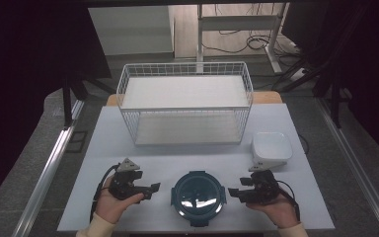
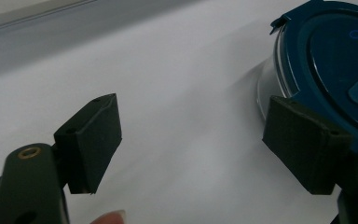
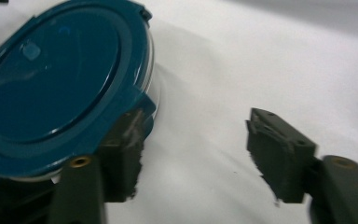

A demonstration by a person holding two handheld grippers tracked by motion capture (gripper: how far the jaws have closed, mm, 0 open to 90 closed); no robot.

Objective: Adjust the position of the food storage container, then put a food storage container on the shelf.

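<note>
While both hands rest at the table's (image 1: 128, 148) near edge, one round container with a blue lid (image 1: 198, 196) sits between two grippers. Left gripper (image 1: 154, 187) jaws spread, nothing between them; right gripper (image 1: 233, 191) also open, one pad seemingly just beside the lid's clip (blurry). One wire basket (image 1: 185, 102), one white bowl (image 1: 271, 148) behind.

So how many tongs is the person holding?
2. The left tongs sit left of the round blue-lidded container, the right tongs sit right of it. Both are open, holding nothing.
</note>
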